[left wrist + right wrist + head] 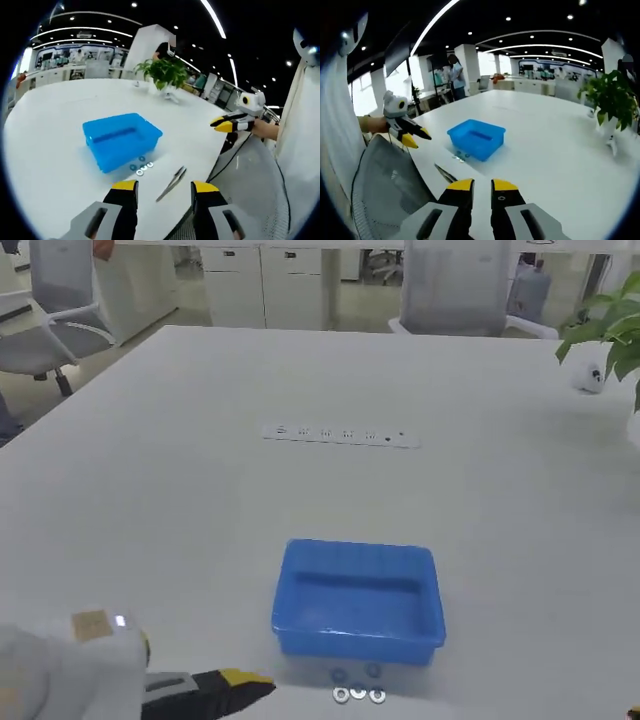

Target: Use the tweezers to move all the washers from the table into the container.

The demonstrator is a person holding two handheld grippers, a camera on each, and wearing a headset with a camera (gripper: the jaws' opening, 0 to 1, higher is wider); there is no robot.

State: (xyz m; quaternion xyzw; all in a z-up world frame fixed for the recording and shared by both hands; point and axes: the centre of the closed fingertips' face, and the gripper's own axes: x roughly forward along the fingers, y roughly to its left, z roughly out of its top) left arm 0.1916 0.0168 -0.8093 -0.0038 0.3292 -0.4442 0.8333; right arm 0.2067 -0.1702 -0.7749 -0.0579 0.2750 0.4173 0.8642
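The left gripper (165, 186) holds its 2 jaws wide apart, empty. The tweezers (171, 184) lie on the table (45, 150) just ahead, between the jaws. The washers (141, 167) sit beyond them to the left, beside the blue container (120, 137). The right gripper (483, 184) has its jaws nearly together, empty.
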